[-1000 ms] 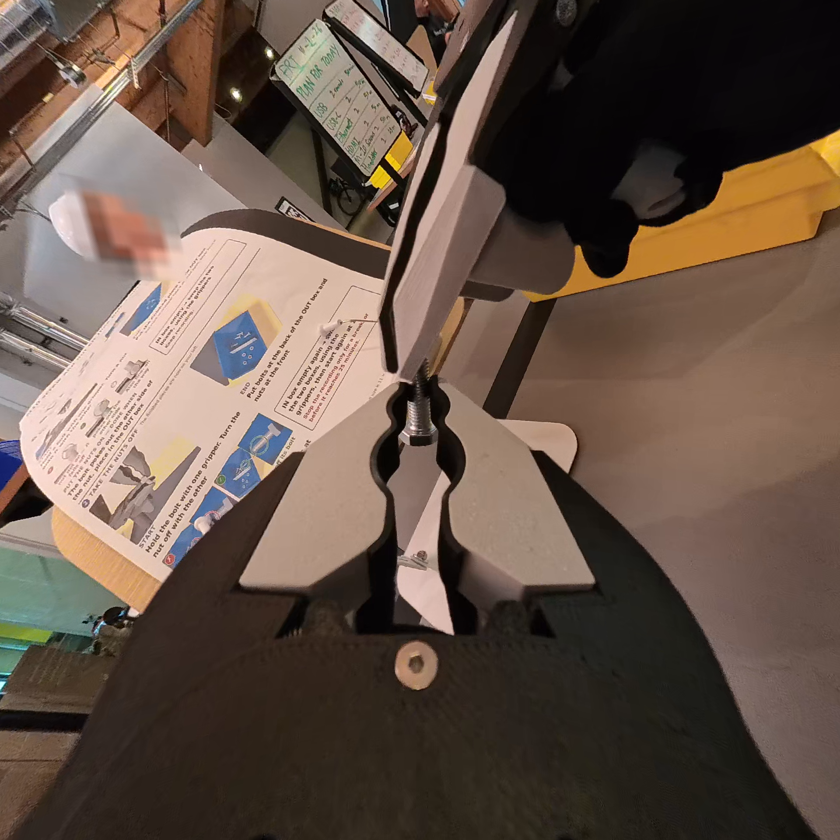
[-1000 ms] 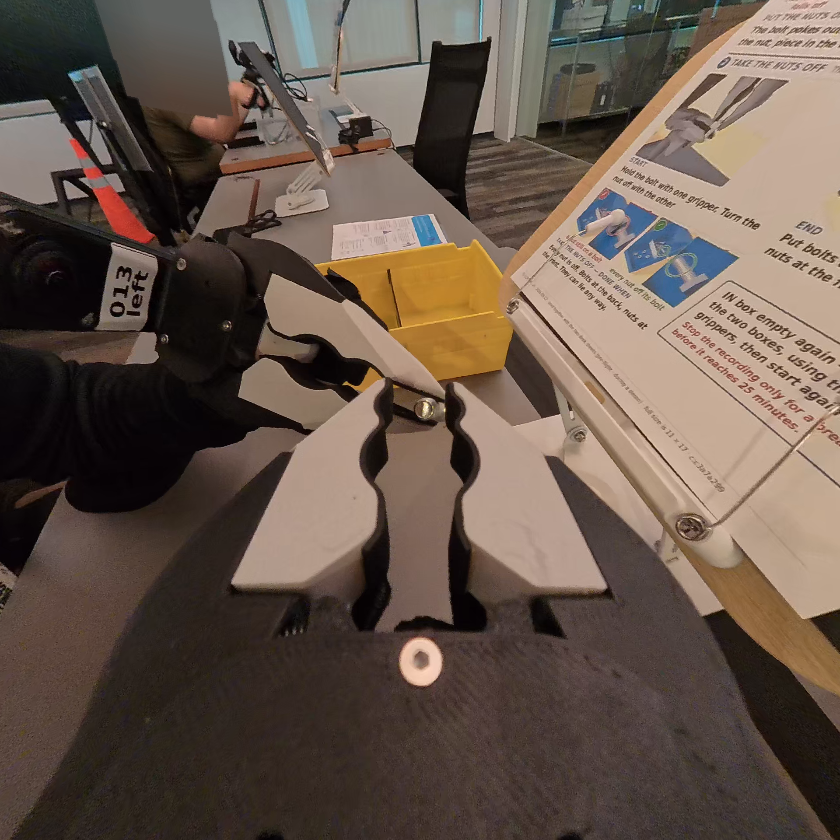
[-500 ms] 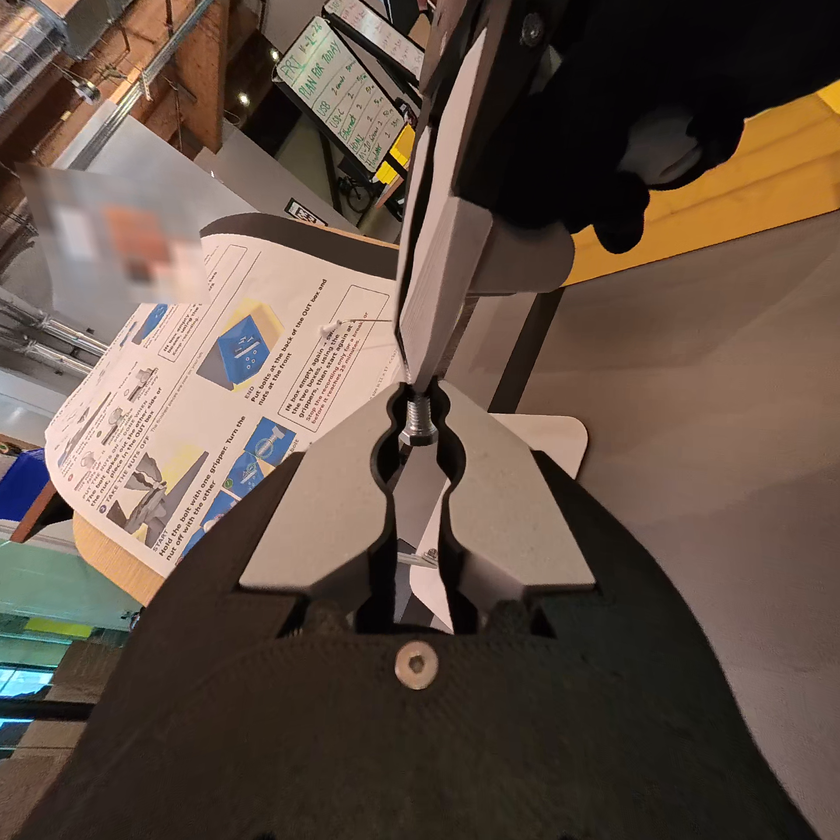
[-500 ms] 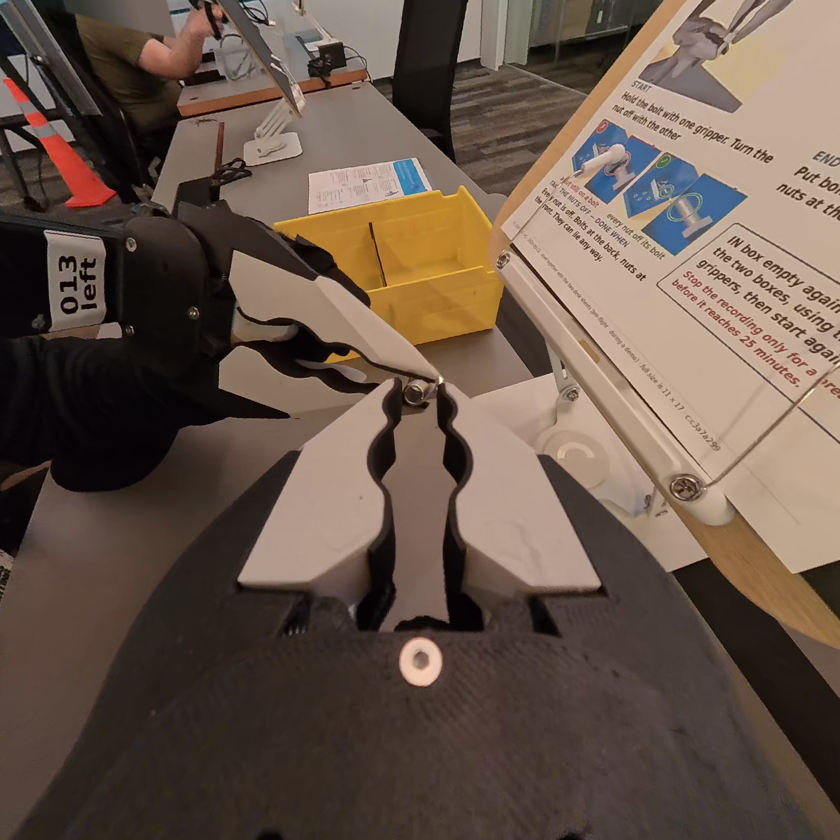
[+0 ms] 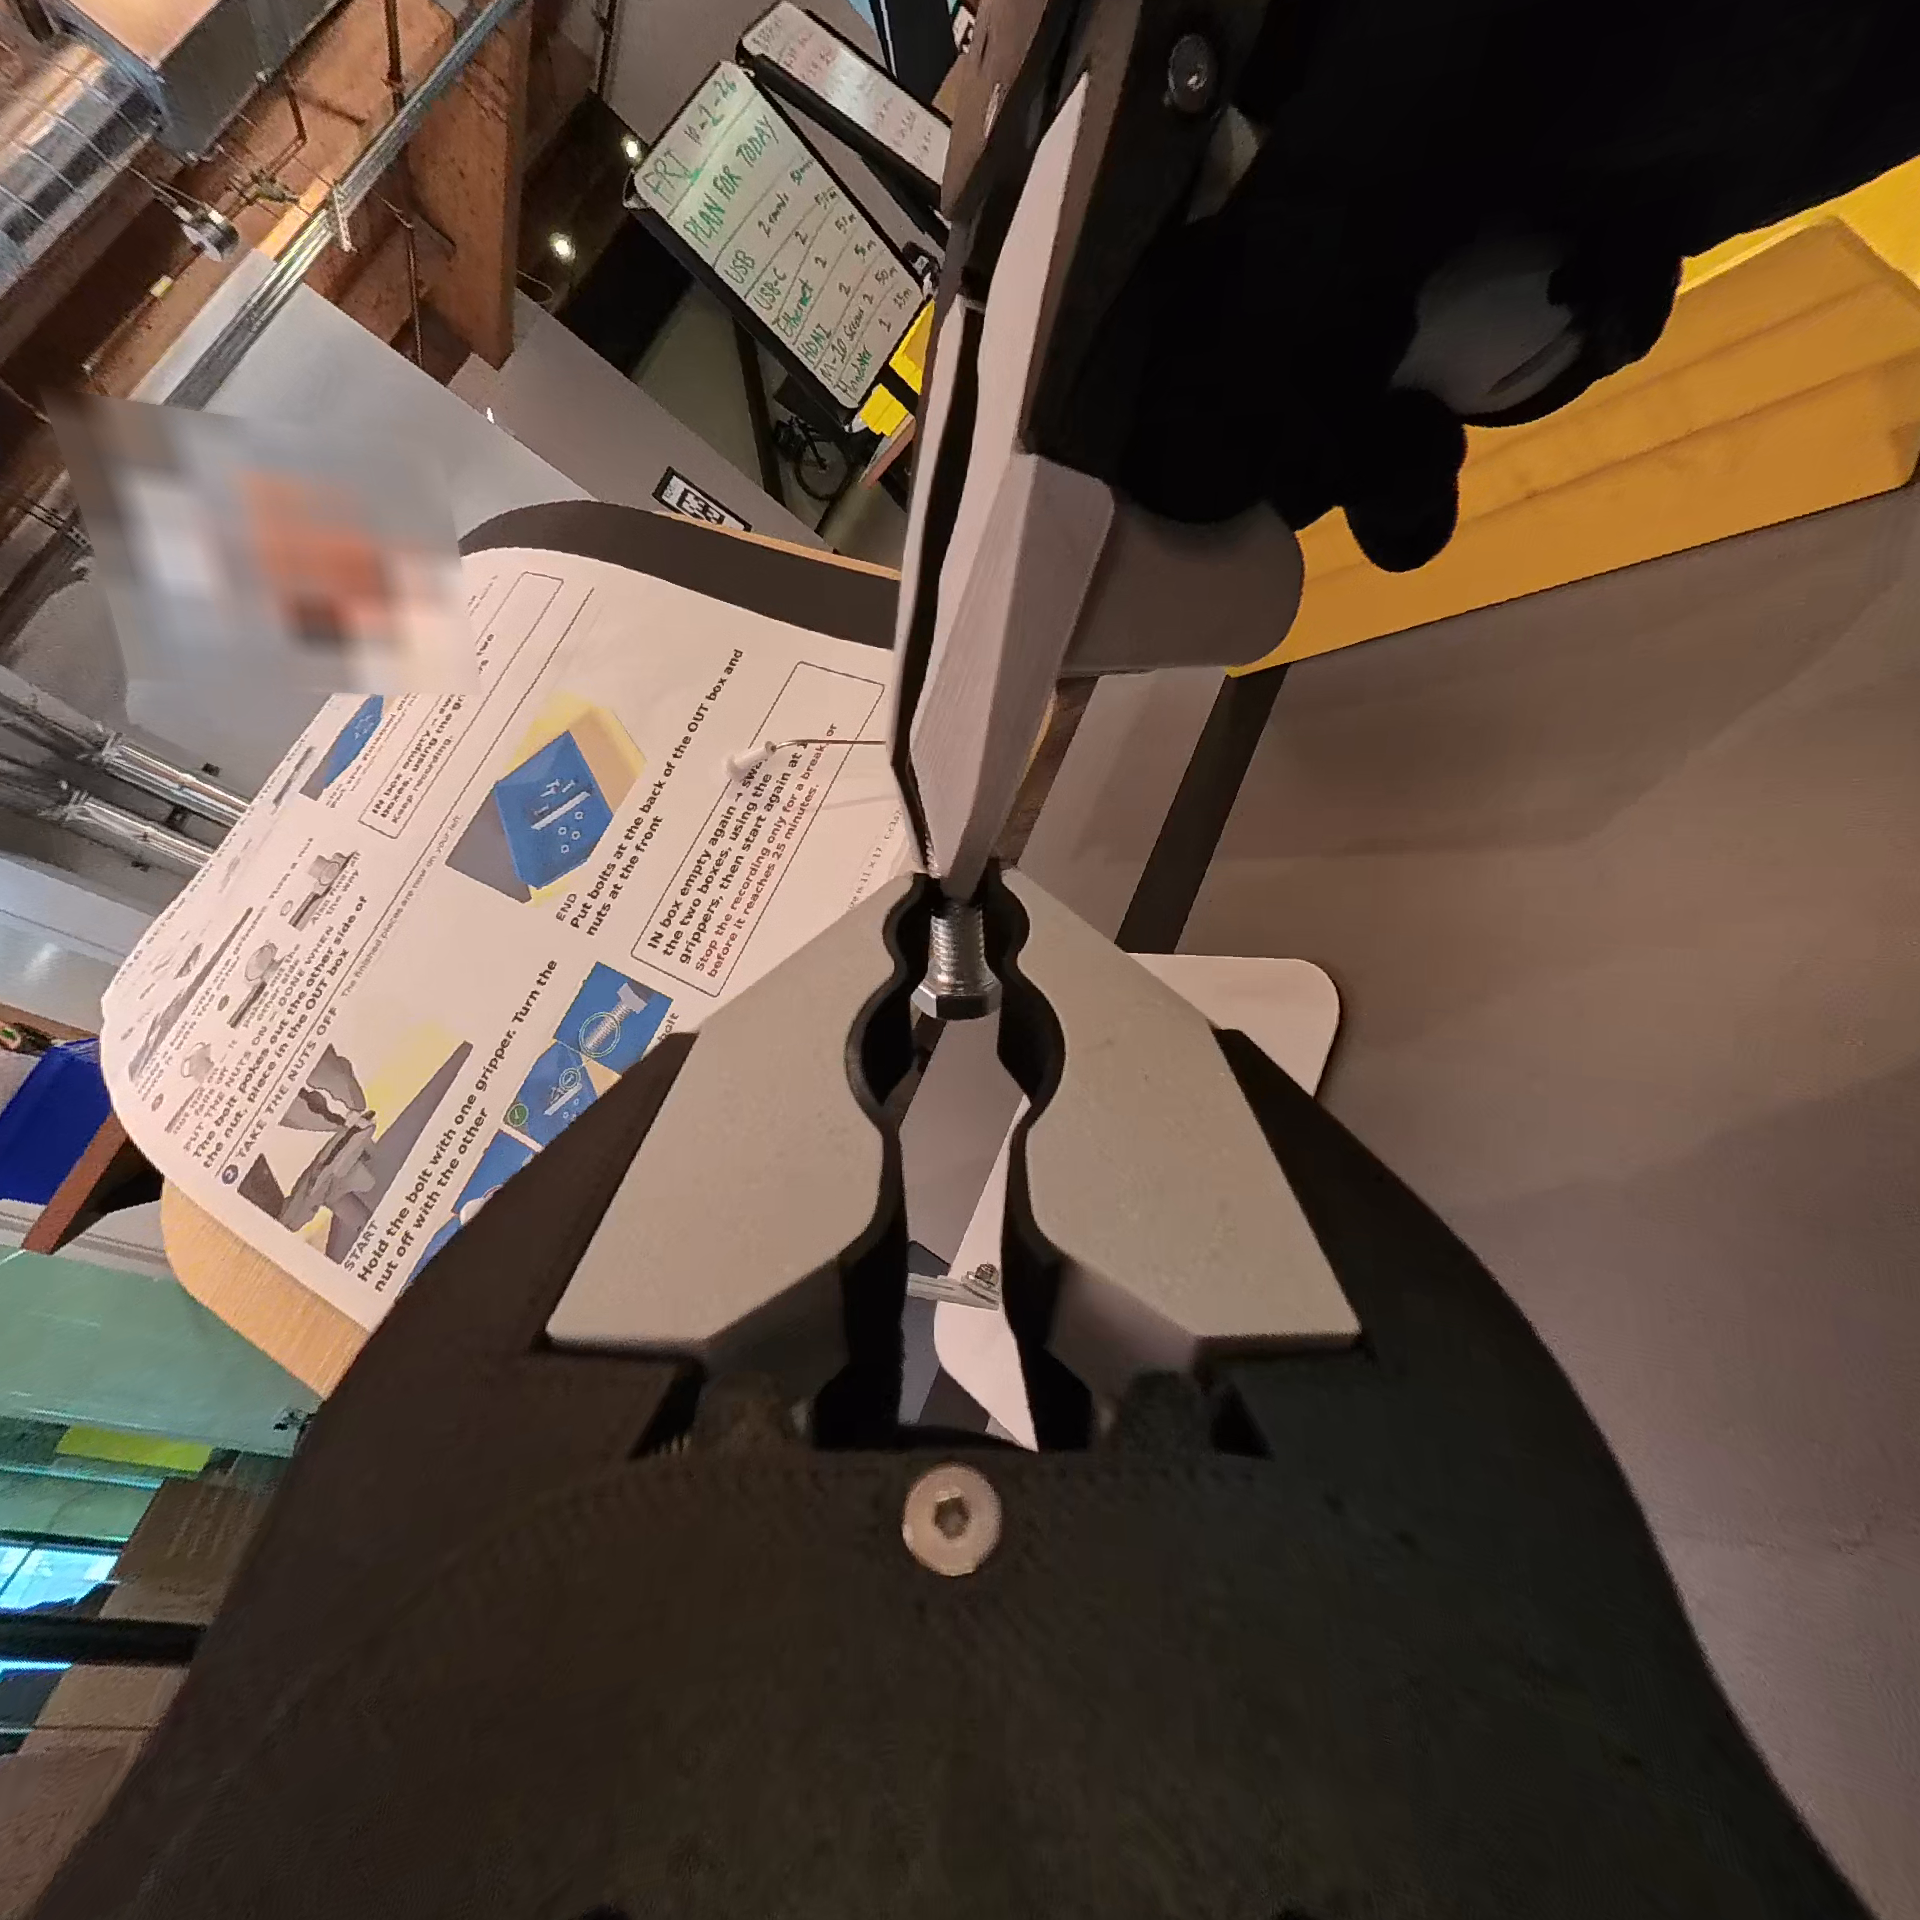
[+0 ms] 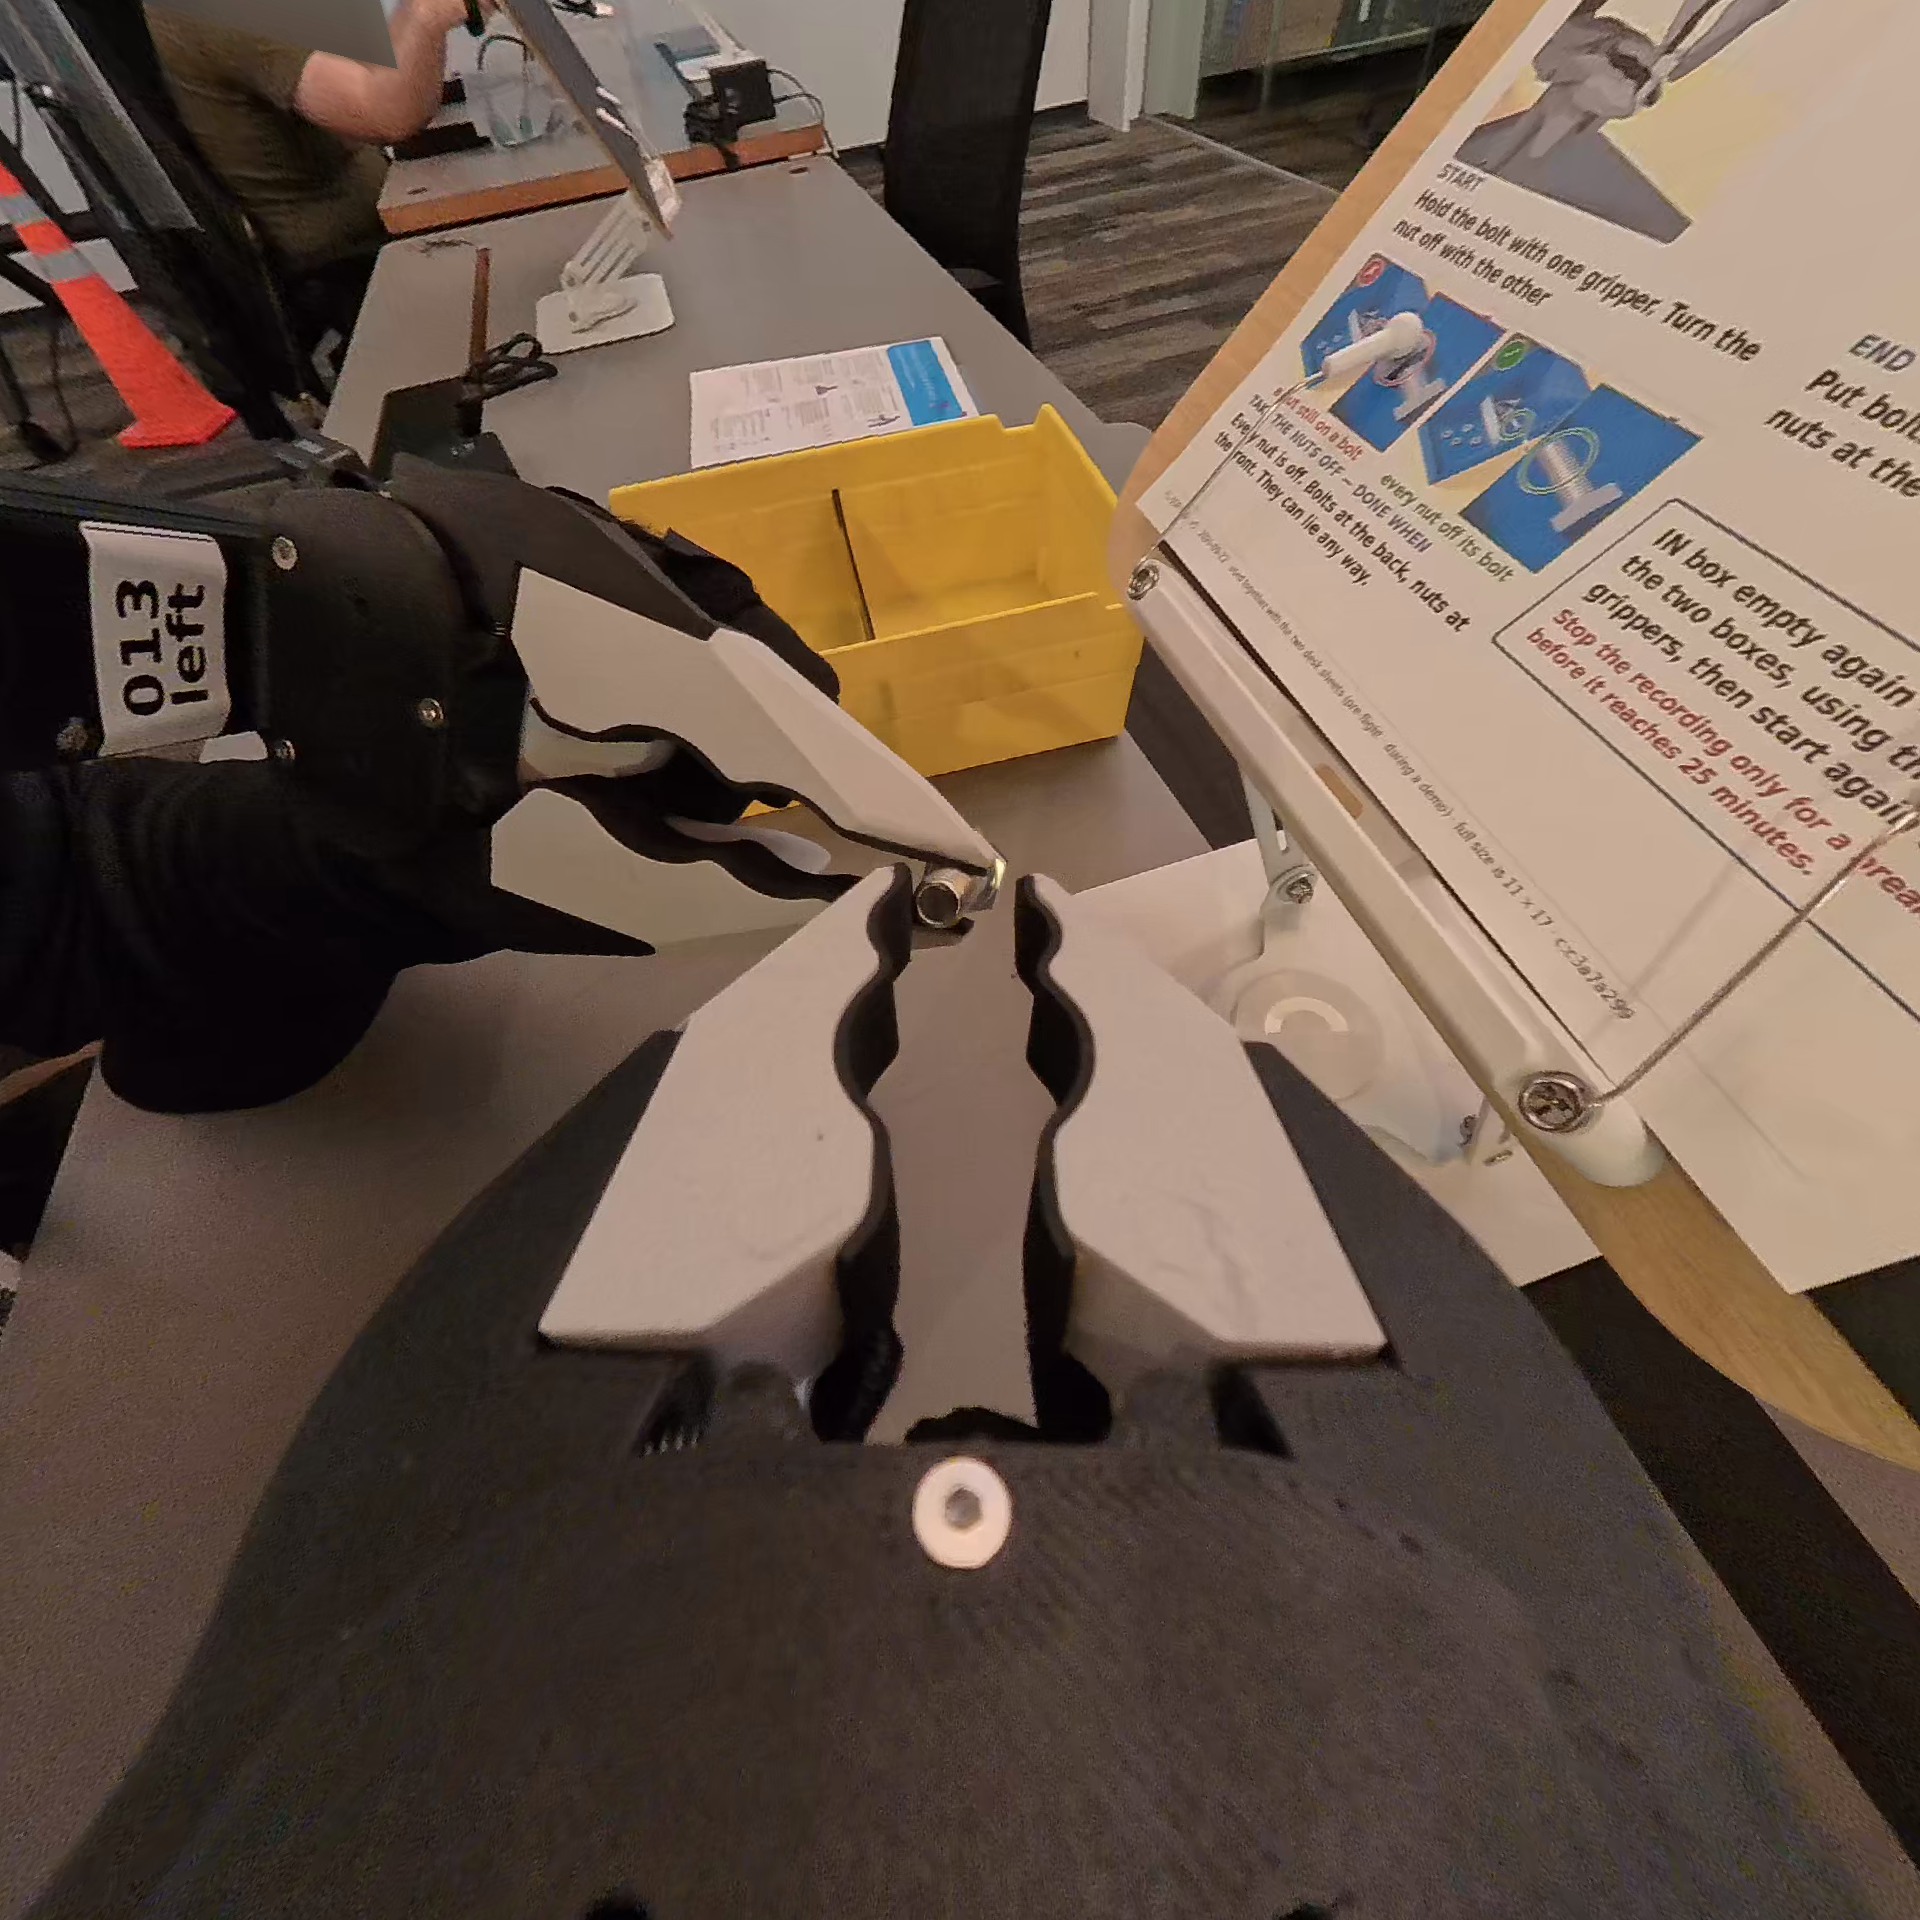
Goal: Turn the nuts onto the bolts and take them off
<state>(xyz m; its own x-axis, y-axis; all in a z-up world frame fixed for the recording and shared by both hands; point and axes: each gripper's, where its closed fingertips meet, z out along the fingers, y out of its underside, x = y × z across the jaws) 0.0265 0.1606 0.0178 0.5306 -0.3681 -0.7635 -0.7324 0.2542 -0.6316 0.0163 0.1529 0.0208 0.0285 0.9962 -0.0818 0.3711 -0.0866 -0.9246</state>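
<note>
We had the left gripper (image 5: 957, 914) clamped on the bolt (image 5: 957, 961) above the worktop (image 6: 270, 1247), steadying it; right gripper (image 6: 954, 902) jaws stood narrowly parted around its nut (image 6: 951, 896) to regrip.

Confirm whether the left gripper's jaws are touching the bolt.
Touching. The left wrist view shows the bolt wedged at the tip of the left gripper, both jaws pressed against its hex head.

Bin (image 6: 966, 623) set on the table (image 6: 260, 1247) near its right edge; paper sheet (image 6: 831, 400) laid flat behind it; instruction board (image 6: 1558, 623) stood at the right edge, beside the bin.
</note>
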